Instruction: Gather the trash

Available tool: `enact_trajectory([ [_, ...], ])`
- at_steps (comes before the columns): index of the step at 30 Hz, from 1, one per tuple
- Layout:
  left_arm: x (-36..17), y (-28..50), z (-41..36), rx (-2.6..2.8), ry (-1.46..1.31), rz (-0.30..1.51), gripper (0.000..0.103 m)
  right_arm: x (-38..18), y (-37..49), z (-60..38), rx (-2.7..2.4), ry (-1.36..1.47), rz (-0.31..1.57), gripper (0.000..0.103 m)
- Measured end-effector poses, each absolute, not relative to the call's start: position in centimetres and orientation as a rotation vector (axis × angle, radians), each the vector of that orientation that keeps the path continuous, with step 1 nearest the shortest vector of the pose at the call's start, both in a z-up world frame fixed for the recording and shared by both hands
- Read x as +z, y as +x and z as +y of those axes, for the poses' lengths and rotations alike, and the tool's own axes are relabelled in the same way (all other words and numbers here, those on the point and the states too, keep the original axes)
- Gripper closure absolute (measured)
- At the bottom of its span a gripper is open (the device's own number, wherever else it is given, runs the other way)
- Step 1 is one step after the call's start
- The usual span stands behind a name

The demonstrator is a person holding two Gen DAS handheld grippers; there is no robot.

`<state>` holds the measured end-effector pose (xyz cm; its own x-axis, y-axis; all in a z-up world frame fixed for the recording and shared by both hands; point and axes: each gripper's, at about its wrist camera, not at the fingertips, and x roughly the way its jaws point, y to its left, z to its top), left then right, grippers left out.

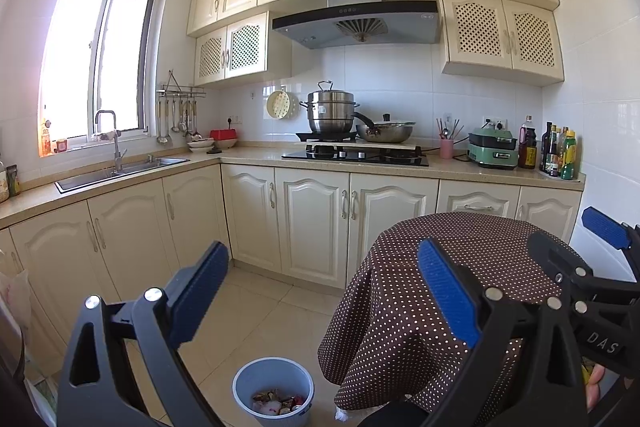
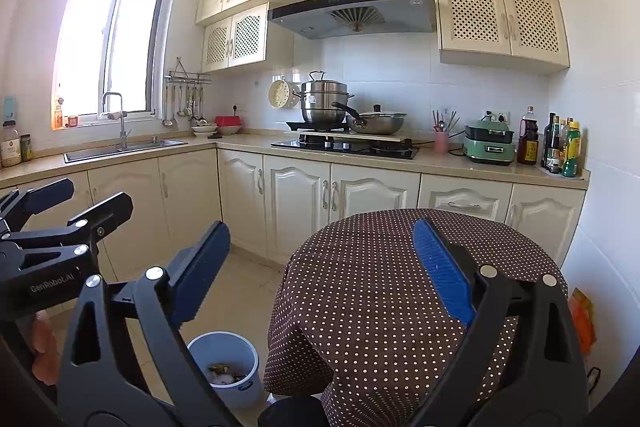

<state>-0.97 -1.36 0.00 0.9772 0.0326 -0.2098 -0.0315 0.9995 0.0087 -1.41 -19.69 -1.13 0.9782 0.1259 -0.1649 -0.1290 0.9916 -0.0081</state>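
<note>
2 grippers above a bin of trash
Left gripper [image 1: 320, 301] and right gripper [image 2: 324, 271] hold jaws spread, empty; bin [image 1: 273, 387] stands on the floor beside the dotted tablecloth [image 1: 404, 311].

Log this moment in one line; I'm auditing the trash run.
phase: idle | left gripper: open, empty | right gripper: open, empty | bin: on floor beside table, holds trash | tabletop: bare

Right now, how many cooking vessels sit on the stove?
2: a lidded steel steamer pot at the back left, and a lidded wok just to its right. Nothing else shows on the stove.
</note>
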Motion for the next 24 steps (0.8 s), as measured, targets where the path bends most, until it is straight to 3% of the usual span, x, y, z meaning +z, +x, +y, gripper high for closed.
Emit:
enact_trajectory([
  [24, -0.41, -0.48, -1.31, 0.033, 0.007, 0.233, 0.009, -1.58, -1.20, -19.82, 0.134, -0.021, 0.178, 0.011],
])
